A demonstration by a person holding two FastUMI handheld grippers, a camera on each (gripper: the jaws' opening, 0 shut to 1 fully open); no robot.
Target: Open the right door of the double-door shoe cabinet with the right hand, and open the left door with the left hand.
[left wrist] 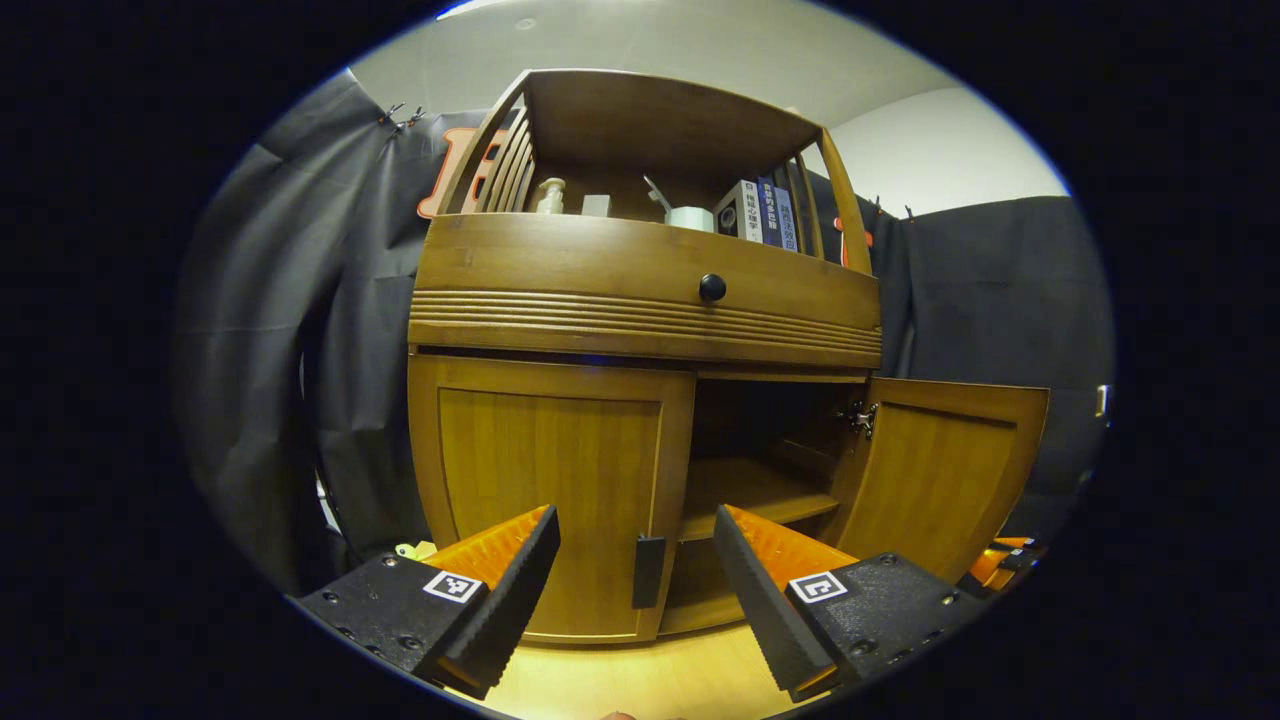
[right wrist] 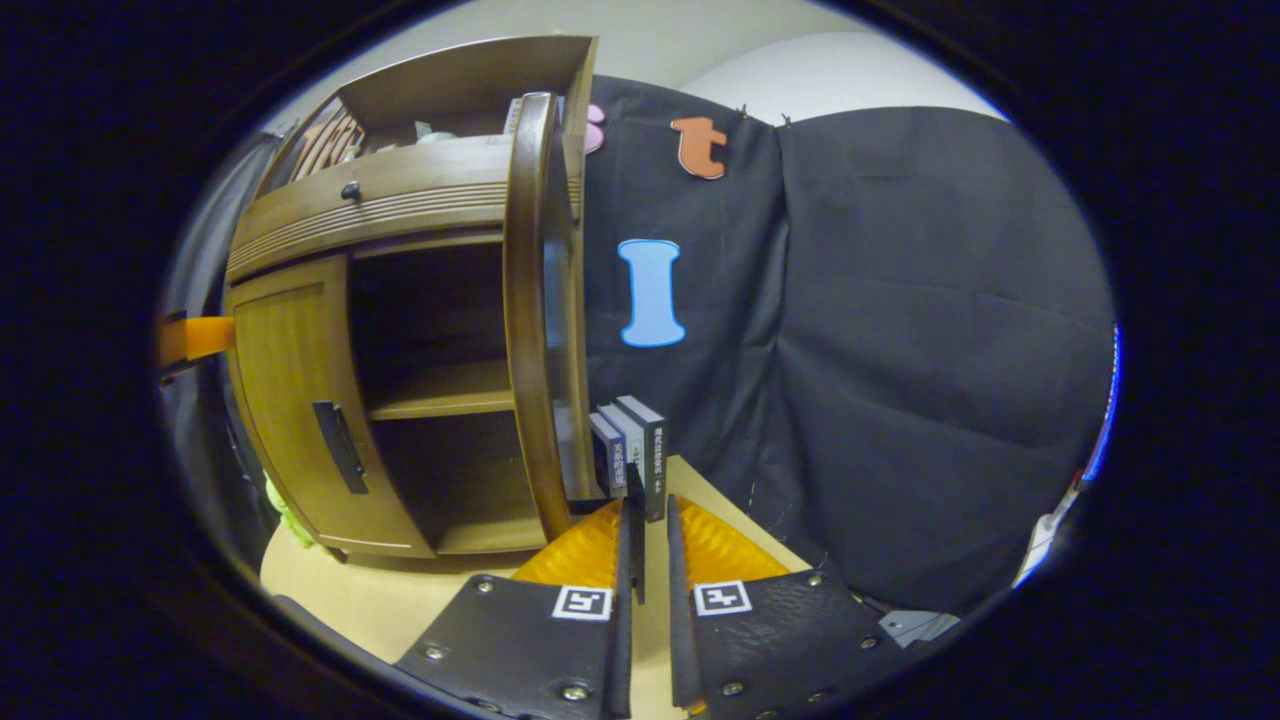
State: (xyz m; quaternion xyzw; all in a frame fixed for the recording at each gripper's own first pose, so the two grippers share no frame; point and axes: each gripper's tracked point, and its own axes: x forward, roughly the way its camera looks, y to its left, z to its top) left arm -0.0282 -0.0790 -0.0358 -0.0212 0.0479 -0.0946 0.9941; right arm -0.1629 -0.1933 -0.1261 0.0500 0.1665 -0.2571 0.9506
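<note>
Black booth cloth is seen hanging behind a wooden shoe cabinet (left wrist: 640, 330) set on a pale wood floor (left wrist: 640, 680). Its right door (left wrist: 940, 480) is shown swung wide on its hinge, baring the inner shelf (left wrist: 750, 490), while the left door (left wrist: 550, 490) remains shut against the frame. In the left gripper view, the left gripper (left wrist: 635, 560) is held released, fingers spread to either side of the dark pull handle (left wrist: 648, 570) at the left door's inner edge, apparently lined up so the handle can be pinched. In the right gripper view, the right gripper (right wrist: 645, 560) is seen nearly clenched just below the open door's outer edge, seen edge-on (right wrist: 530, 320); a thin dark strip sits between the fingers, but whether it is pressed cannot be told. The right-hand half of the task is judged done; the left door is still to be opened
</note>
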